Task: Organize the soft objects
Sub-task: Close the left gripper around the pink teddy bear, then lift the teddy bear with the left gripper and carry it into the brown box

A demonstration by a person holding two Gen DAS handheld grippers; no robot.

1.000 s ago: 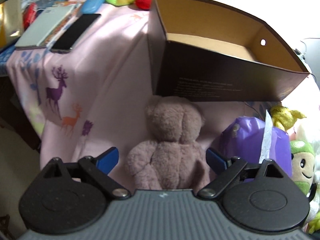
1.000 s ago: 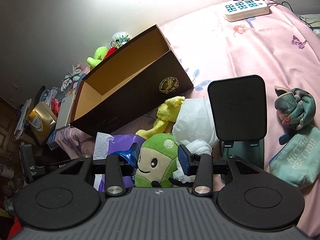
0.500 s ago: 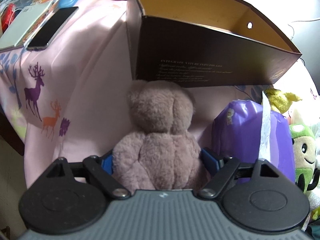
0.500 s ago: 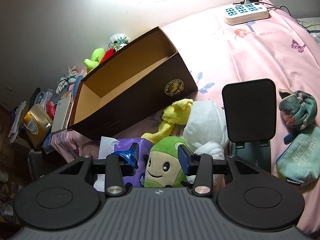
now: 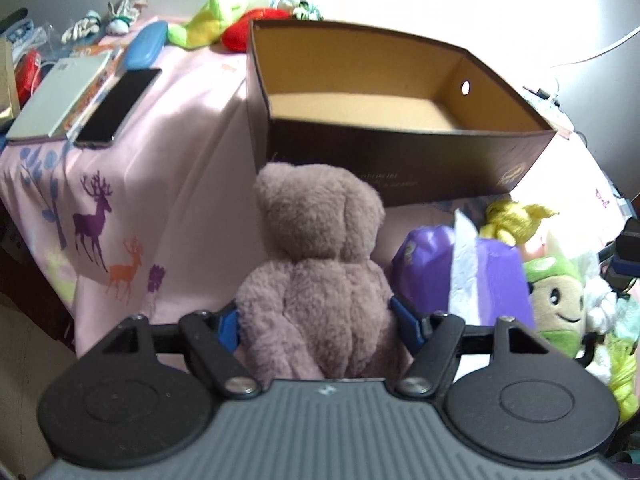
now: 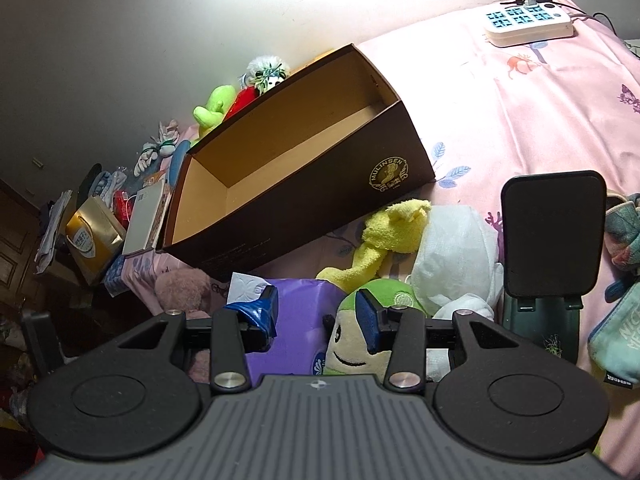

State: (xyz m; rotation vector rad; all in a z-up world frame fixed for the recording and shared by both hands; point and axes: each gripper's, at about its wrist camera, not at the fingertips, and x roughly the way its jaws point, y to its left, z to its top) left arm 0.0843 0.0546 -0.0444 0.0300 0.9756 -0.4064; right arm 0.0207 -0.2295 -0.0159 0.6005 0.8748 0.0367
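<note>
A dusty-pink teddy bear (image 5: pixel 316 280) faces away from me in front of the open brown cardboard box (image 5: pixel 400 160). My left gripper (image 5: pixel 317 323) has its blue pads pressed into the bear's flanks, and its jaws are closing on it. In the right wrist view the bear (image 6: pixel 180 288) peeks out below the box (image 6: pixel 312 208). My right gripper (image 6: pixel 314 314) hovers open above a purple tissue pack (image 6: pixel 300 320) and a green-capped plush (image 6: pixel 352 352), gripping neither. A yellow plush (image 6: pixel 384 236) and a white plush (image 6: pixel 456 256) lie just beyond.
A phone (image 5: pixel 116 108) and a notebook (image 5: pixel 60 96) lie left of the box, and green and red plush toys (image 5: pixel 216 20) lie behind it. A black phone stand (image 6: pixel 552 236), a teal pouch (image 6: pixel 616 336) and a power strip (image 6: pixel 528 24) are on the right. The pink sheet (image 5: pixel 120 220) drops off at the left.
The left jaws went from wide apart to pressing on the bear, and the gripper rose with it, showing more of the box's inside. The right gripper shifted sideways over the green plush.
</note>
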